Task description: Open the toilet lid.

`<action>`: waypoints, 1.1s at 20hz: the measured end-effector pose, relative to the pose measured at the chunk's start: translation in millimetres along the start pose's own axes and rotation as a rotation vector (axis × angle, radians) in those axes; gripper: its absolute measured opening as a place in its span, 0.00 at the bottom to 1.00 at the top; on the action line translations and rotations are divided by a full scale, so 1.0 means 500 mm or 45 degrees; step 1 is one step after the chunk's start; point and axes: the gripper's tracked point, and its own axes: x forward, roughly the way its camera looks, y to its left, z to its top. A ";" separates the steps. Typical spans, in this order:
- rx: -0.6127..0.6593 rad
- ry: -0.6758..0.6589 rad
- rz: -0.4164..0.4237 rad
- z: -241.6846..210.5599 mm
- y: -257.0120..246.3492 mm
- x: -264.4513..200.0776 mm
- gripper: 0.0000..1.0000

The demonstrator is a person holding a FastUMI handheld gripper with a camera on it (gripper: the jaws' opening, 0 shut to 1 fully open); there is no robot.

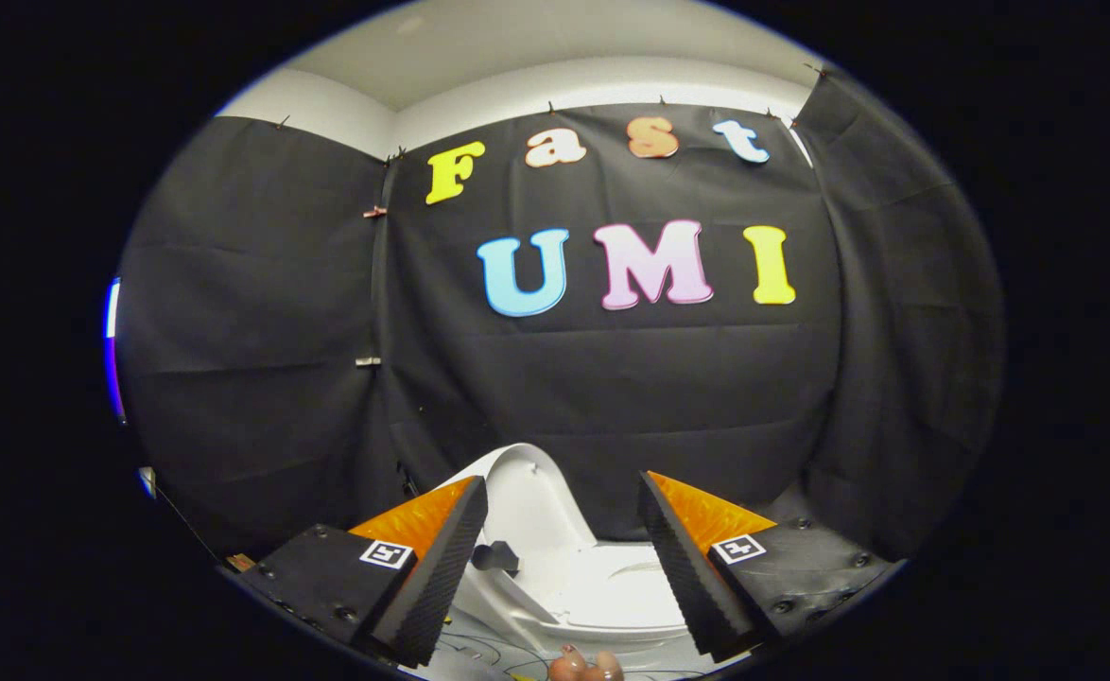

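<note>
A small white toilet (pixel 602 586) sits low, just ahead of my fingers and partly between them. Its white lid (pixel 528 501) stands raised and leans back toward the black cloth wall, with its inner face toward me. The seat and the bowl opening (pixel 635 582) lie uncovered beneath it. My gripper (pixel 563 558) is open, with a wide gap between its two fingers and nothing held in that gap. The left finger (pixel 442 567) stands in front of the lid's left edge. The right finger (pixel 683 567) hides the toilet's right side.
Black cloth walls close in behind and on both sides of the toilet. A small dark part (pixel 496 556) sticks out by the lid's hinge. A white surface with thin drawn lines (pixel 489 653) lies under the toilet. Fingertips of a person's hand (pixel 585 666) show just below the gripper.
</note>
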 end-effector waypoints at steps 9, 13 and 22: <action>-0.020 -0.123 -0.108 0.085 -0.071 -0.143 0.99; -0.041 -0.101 -0.128 0.075 -0.085 -0.147 0.99; -0.050 -0.067 -0.150 0.065 -0.090 -0.149 0.99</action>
